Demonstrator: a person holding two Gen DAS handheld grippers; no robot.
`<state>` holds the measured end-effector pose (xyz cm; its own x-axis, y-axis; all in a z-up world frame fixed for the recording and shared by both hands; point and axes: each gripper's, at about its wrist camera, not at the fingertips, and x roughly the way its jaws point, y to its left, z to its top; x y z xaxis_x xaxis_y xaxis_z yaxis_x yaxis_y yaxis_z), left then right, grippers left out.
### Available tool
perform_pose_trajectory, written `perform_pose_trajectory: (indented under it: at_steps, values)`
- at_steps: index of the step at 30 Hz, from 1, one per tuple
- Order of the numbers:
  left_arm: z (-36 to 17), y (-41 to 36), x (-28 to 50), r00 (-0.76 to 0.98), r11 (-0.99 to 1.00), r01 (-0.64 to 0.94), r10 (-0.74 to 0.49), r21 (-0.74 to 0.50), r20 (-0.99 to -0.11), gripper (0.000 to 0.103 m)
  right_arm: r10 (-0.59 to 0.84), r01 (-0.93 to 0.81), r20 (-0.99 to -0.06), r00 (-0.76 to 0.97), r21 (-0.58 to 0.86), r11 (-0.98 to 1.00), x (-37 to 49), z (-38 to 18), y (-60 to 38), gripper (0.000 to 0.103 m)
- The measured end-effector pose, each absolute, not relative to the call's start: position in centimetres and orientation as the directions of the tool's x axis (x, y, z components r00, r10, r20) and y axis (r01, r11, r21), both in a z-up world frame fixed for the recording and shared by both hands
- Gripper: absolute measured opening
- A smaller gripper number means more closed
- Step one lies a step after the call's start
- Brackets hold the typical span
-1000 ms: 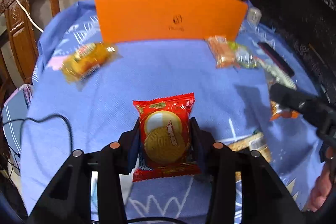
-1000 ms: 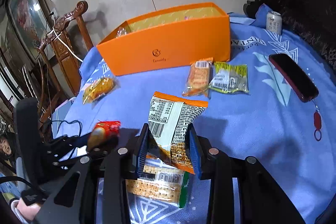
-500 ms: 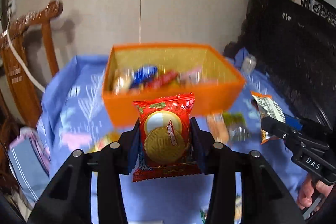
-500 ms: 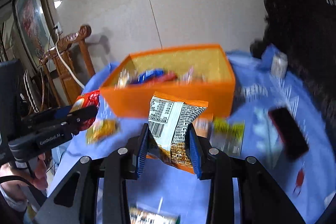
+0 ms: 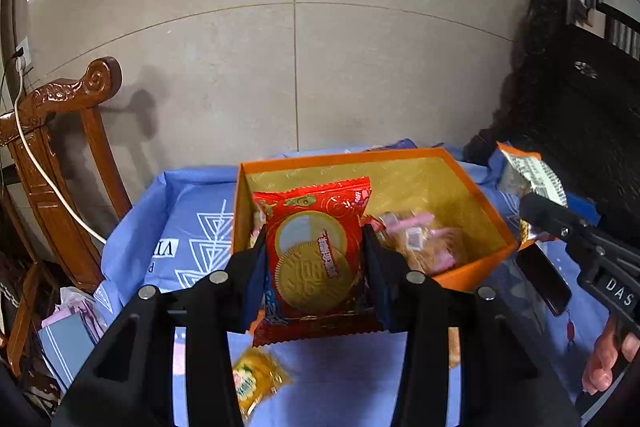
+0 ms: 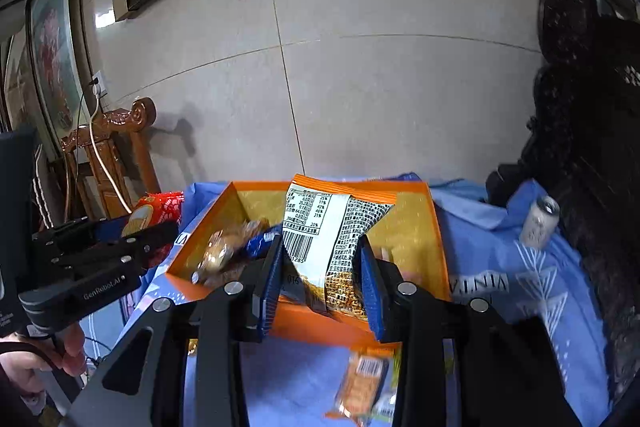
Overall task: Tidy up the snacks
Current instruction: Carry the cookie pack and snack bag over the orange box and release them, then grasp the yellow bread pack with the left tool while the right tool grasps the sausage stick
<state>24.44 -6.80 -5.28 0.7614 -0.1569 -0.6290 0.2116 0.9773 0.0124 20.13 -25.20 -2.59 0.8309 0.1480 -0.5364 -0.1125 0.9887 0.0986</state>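
My left gripper (image 5: 314,259) is shut on a red biscuit packet (image 5: 316,251) with a gold round biscuit printed on it, held over the near edge of the open orange box (image 5: 468,187). My right gripper (image 6: 320,267) is shut on a white and orange snack bag (image 6: 328,227), held above the same orange box (image 6: 436,259). The box holds several wrapped snacks (image 5: 416,239). The right gripper with its bag (image 5: 528,171) shows at the right of the left wrist view. The left gripper and the red packet (image 6: 156,207) show at the left of the right wrist view.
A blue cloth (image 5: 192,223) covers the table. A yellow snack (image 5: 252,379) lies near the front, an orange packet (image 6: 360,383) by the box. A black phone (image 5: 544,279) and a can (image 6: 540,219) are to the right. A wooden chair (image 5: 60,155) stands left, a tiled wall behind.
Both grippers have risen from the table and moved forward to the orange box with their packets. The box's inside now shows from above.
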Motion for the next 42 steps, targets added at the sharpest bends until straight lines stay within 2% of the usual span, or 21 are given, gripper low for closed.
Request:
perform_pose_trajectory:
  at_steps: [6, 7, 8, 9, 10, 14, 19, 24, 27, 31, 38, 39, 42]
  values:
    - [-6.0, -7.0, 27.9, 0.758, 0.982, 0.187, -0.118, 0.04, -0.642, 0.043, 0.137, -0.112, -0.556, 0.82, 0.078, 0.991, 23.7, -3.1, -24.4, 0.037]
    - [-6.2, -7.0, 28.7, 0.759, 0.983, 0.178, -0.107, 0.047, -0.642, 0.052, 0.14, -0.117, -0.569, 0.81, 0.078, 0.99, 24.2, -3.4, -24.3, 0.039]
    - [-6.4, -6.9, 29.1, 0.759, 0.984, 0.171, -0.101, 0.048, -0.644, 0.082, 0.138, -0.116, -0.584, 0.8, 0.076, 0.99, 24.7, -3.6, -24.1, 0.049]
    - [-6.3, -6.8, 29.4, 0.763, 0.989, 0.135, -0.067, 0.057, -0.643, 0.095, 0.124, -0.103, -0.592, 0.797, 0.07, 0.992, 24.9, -3.7, -24.1, 0.056]
    - [-6.0, -6.4, 29.2, 0.774, 0.993, 0.106, -0.045, 0.06, -0.631, 0.099, 0.107, -0.088, -0.577, 0.81, 0.061, 0.994, 24.3, -3.4, -24.2, 0.066]
    - [-4.8, -5.3, 27.0, 0.791, 0.994, 0.108, -0.078, 0.013, -0.607, 0.099, 0.107, -0.113, -0.542, 0.833, 0.022, 0.993, 21.5, -2.6, -24.3, 0.07]
    - [-5.1, -3.9, 23.7, 0.768, 0.994, 0.108, -0.087, -0.005, -0.634, 0.099, 0.126, -0.116, -0.569, 0.813, 0.054, 0.992, 18.1, -3.4, -26.2, 0.072]
    - [-8.0, -2.1, 18.1, 0.757, 0.995, 0.072, -0.104, -0.076, -0.646, 0.099, 0.137, -0.089, -0.638, 0.758, 0.108, 0.99, 15.7, -7.8, -28.1, 0.072]
    - [-10.8, -1.8, 14.9, 0.741, 0.997, 0.06, -0.083, -0.057, -0.666, 0.099, 0.145, -0.076, -0.684, 0.715, 0.13, 0.989, 15.3, -11.6, -28.1, 0.072]
    - [-13.7, -0.6, 11.9, 0.725, 0.997, 0.055, -0.082, -0.062, -0.684, 0.099, 0.14, -0.058, -0.742, 0.656, 0.135, 0.989, 16.7, -16.2, -27.2, 0.065]
    - [-16.5, 1.7, 10.2, 0.691, 0.998, 0.051, -0.058, -0.031, -0.72, 0.099, 0.089, -0.028, -0.813, 0.575, 0.089, 0.996, 20.1, -21.1, -26.1, 0.059]
    - [-16.8, 2.1, 10.3, 0.69, 0.999, 0.044, -0.052, -0.03, -0.722, 0.099, 0.083, -0.023, -0.826, 0.558, 0.084, 0.996, 20.5, -21.8, -26.0, 0.056]
    - [-17.2, 2.8, 11.1, 0.686, 0.999, 0.028, -0.05, -0.042, -0.726, 0.099, 0.055, -0.027, -0.832, 0.553, 0.048, 0.998, 20.6, -22.7, -25.6, 0.037]
